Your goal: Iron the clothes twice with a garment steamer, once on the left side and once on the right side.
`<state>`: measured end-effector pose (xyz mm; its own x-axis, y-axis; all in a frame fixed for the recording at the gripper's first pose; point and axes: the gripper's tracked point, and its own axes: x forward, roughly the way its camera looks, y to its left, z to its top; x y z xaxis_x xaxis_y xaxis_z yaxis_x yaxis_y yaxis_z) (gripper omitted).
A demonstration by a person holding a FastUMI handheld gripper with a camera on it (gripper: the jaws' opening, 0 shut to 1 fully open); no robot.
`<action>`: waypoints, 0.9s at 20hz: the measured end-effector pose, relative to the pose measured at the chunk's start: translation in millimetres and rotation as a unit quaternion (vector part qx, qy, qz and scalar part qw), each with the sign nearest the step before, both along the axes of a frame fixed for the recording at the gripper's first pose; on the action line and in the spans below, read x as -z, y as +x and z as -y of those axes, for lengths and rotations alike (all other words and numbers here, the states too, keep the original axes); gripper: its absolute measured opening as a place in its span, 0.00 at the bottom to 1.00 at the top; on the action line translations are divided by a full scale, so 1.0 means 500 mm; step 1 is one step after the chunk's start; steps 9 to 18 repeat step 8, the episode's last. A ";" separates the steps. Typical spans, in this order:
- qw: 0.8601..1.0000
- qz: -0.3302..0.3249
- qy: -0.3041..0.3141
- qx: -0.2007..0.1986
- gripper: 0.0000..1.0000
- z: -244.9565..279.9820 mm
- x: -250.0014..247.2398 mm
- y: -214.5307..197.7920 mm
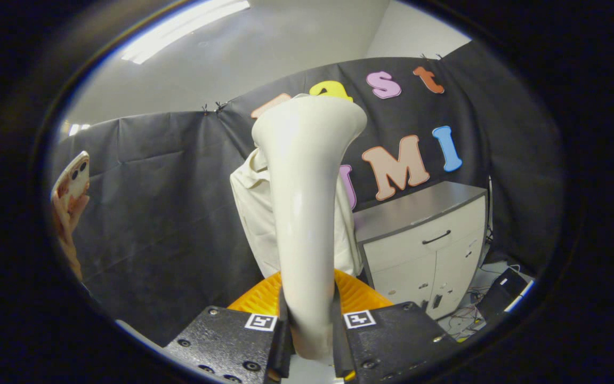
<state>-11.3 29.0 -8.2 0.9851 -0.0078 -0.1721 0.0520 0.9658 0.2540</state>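
The gripper (307, 336) has both fingers pinching the glossy cream plastic garment steamer (304, 213) by its handle, head raised before the pale cream shirt (248, 213) hanging beyond. The smooth handle could twist or slip in that grip, dragging the pass off the cloth.

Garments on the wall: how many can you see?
1: a cream shirt hangs beyond the tongs, behind the steamer handle they clamp. That handle could hide more.

Cream steamer (307, 213) upright (handle clamped) before hanging shirt (251, 213).
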 end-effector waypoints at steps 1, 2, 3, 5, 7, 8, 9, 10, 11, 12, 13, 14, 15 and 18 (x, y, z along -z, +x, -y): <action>1.000 -0.003 0.000 0.001 0.31 -0.005 0.003 0.005; 1.000 -0.004 0.000 0.002 0.31 -0.011 0.003 0.007; 1.000 -0.006 0.001 0.003 0.31 -0.012 0.004 0.012; 1.000 -0.008 0.002 0.004 0.32 -0.022 0.006 0.019; 1.000 -0.011 0.001 0.004 0.31 -0.029 0.009 0.025; 1.000 -0.013 0.002 0.003 0.32 -0.034 0.011 0.027; 1.000 -0.013 0.002 0.003 0.32 -0.034 0.011 0.027; 1.000 -0.013 0.002 0.003 0.32 -0.034 0.011 0.027; 1.000 -0.013 0.002 0.003 0.32 -0.034 0.011 0.027; 1.000 -0.013 0.002 0.003 0.32 -0.034 0.011 0.027; 1.000 -0.013 0.002 0.003 0.32 -0.034 0.011 0.027; 1.000 -0.013 0.002 0.003 0.32 -0.034 0.011 0.027; 1.000 -0.013 0.002 0.003 0.32 -0.034 0.011 0.027; 1.000 -0.013 0.002 0.003 0.32 -0.034 0.011 0.027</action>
